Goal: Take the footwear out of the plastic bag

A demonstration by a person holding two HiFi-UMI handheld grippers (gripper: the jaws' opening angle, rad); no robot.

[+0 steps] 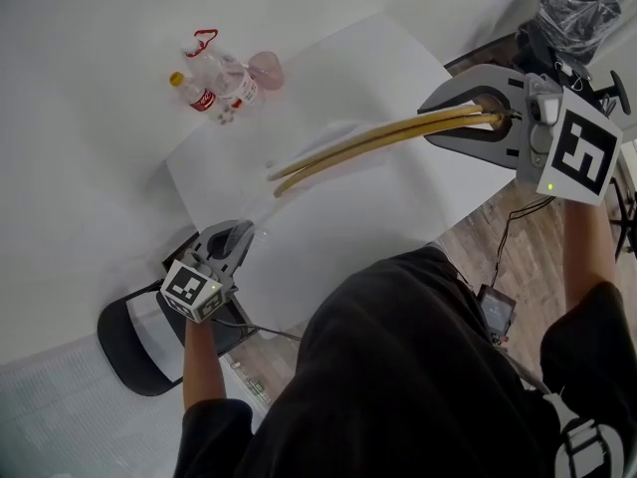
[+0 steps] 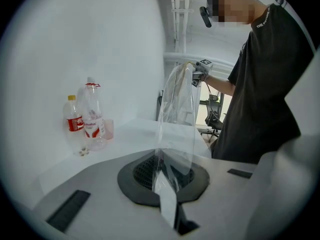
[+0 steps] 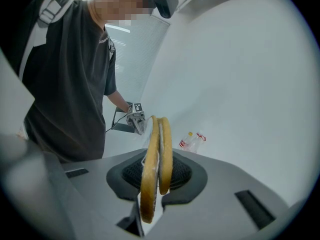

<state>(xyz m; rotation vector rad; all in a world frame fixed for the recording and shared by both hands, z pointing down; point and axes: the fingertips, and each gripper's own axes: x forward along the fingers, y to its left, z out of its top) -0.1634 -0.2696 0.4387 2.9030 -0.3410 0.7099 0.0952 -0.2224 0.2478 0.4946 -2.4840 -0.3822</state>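
A pair of flat tan slippers (image 1: 368, 139) is held sole to sole above the white table (image 1: 398, 227). My right gripper (image 1: 428, 119) at the upper right is shut on one end of them. In the right gripper view the two soles (image 3: 156, 159) stand on edge between the jaws (image 3: 150, 196). My left gripper (image 1: 239, 235) at the table's near left edge is shut on the clear plastic bag (image 2: 177, 119). The film runs from its jaws (image 2: 167, 191) up toward the slippers. How much of the slippers the bag covers I cannot tell.
Two clear bottles with red labels (image 1: 209, 88) and a pink cup (image 1: 267, 68) stand at the table's far left corner. A black chair (image 1: 134, 342) sits below the left gripper. A dark bin with a plastic liner (image 1: 577, 13) and cables lie on the wooden floor at right.
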